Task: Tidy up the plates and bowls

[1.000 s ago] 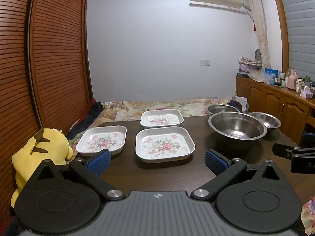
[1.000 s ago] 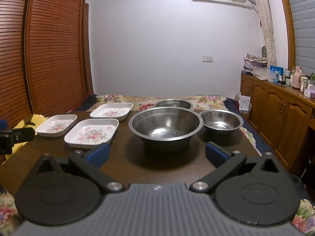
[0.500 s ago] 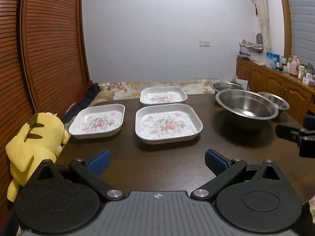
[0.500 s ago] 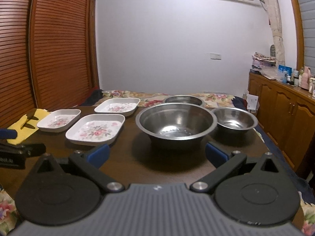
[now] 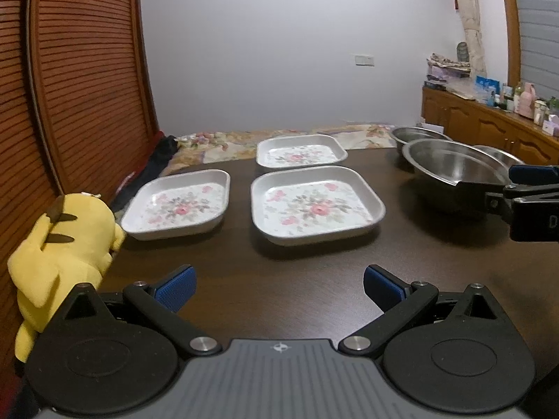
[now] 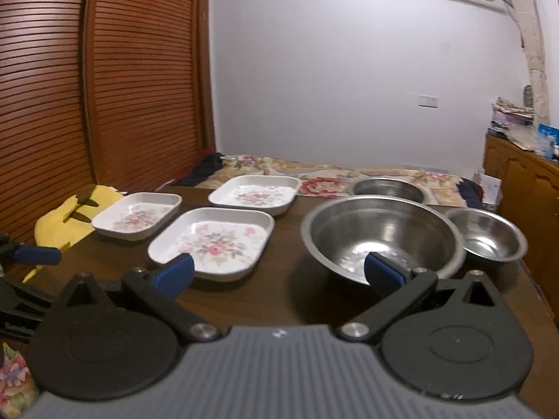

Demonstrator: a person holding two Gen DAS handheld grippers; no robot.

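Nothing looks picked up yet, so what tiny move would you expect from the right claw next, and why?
Probably a short push forward and down, so the right claw can close on the near rim of the big steel bowl. That claw is open and empty, with one pad already in front of the bowl's rim. All three flowered plates and the two smaller bowls lie separately on the table, unstacked.
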